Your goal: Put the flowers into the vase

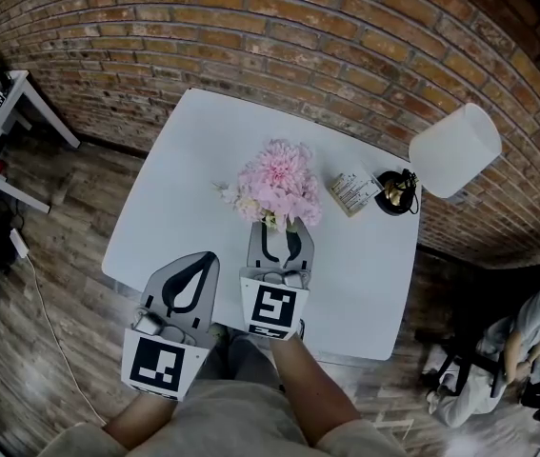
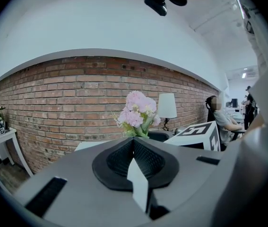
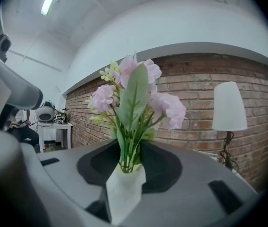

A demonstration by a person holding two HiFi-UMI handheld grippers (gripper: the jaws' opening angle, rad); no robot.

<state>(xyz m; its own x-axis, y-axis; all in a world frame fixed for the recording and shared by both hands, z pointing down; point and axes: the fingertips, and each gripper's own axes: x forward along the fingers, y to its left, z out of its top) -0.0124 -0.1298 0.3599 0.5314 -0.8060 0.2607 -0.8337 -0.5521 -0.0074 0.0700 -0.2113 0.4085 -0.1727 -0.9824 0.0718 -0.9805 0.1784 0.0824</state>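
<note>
**Head view.** The flowers (image 1: 279, 187) stand upright at the centre of the white table (image 1: 184, 160), and a lamp (image 1: 453, 150) sits at the upper right. The right gripper (image 1: 279, 231) reaches their base from below. In its own view we see its jaws part-way apart, with the green stems (image 3: 126, 148) between them and not squeezed. The left gripper (image 1: 212, 257), at lower left beside it, has its jaws closed together on nothing, clear of the flowers.
</note>
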